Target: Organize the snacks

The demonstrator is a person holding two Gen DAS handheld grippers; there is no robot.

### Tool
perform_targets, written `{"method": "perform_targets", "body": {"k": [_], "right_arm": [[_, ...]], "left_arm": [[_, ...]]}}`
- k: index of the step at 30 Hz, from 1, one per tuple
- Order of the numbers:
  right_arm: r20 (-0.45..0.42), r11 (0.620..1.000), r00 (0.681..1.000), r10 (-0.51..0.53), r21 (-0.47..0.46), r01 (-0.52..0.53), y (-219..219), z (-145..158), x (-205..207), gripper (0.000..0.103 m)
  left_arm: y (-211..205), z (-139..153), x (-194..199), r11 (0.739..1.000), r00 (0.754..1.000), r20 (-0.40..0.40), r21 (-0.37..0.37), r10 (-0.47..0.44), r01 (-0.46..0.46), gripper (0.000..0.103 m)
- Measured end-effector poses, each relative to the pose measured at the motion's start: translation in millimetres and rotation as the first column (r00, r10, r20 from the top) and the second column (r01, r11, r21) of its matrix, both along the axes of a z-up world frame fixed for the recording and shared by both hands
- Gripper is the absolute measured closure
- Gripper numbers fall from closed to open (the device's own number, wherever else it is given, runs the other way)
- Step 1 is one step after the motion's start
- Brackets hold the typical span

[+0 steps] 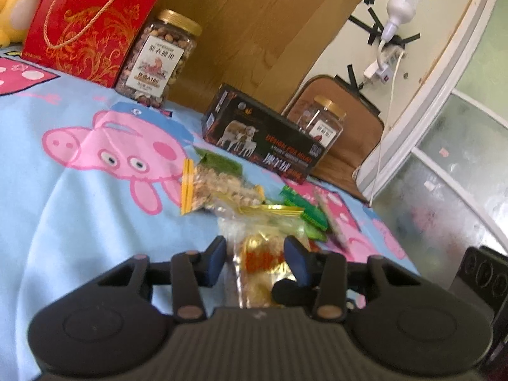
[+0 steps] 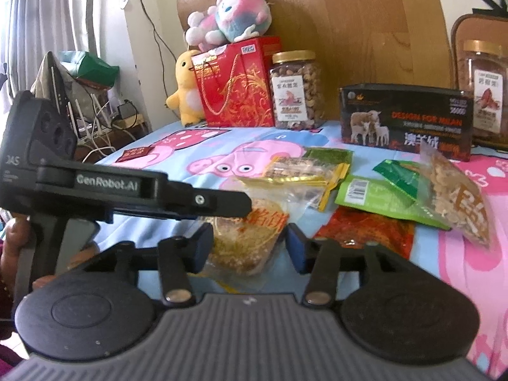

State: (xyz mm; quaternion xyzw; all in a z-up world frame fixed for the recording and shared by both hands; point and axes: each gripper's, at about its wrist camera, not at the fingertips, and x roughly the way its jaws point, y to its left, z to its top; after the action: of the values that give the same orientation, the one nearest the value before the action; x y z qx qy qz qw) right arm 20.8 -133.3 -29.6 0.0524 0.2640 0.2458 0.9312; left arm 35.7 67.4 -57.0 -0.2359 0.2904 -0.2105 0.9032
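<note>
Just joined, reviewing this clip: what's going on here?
A person holding two handheld grippers is sorting snacks on a blue cartoon-pig bedsheet. The left gripper sits around a clear-wrapped golden pastry packet; whether it is clamped is unclear. The right gripper, jaws open, faces the same packet. Other snack bags lie loose beyond, including a green foil pouch and a red wrapper.

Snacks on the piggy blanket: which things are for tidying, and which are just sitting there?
For the job:
clear pastry packet, between both tools
nut bar packet
green packets
red spicy packet
crumbly snack bag
nut jars

Just sitting there:
yellow plush
pink-blue plush
red gift box
black wool box
</note>
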Motion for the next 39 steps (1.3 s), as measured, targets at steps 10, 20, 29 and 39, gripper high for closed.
{"method": "perform_targets", "body": {"k": [10,20,29,39], "right_arm": [[0.041,0.985,0.989,-0.145,0.095,0.141,-41.0,41.6,47.8,0.061],[0.038,0.952,0.957,-0.289,0.118,0.283,-98.1,75.5,154.0,0.061],[0.03,0.934,0.937,-0.347,0.097,0.343,-116.7,54.2,207.5,0.059],[0.001,0.908,0.919,-0.395,0.149,0.39,-130.9,49.9,183.1,0.058]], "left_arm": [[-45.8,89.7,65.1,0.991,0.979,0.177,0.099,-0.103,0.086,0.063],[-95.1,117.9,187.9,0.99,0.97,0.214,0.11,-0.115,0.093,0.063],[-105.0,81.8,263.1,0.989,0.994,0.105,0.149,-0.015,-0.001,0.063],[-103.4,86.4,234.1,0.952,0.989,0.143,0.294,0.04,-0.081,0.06]]}}
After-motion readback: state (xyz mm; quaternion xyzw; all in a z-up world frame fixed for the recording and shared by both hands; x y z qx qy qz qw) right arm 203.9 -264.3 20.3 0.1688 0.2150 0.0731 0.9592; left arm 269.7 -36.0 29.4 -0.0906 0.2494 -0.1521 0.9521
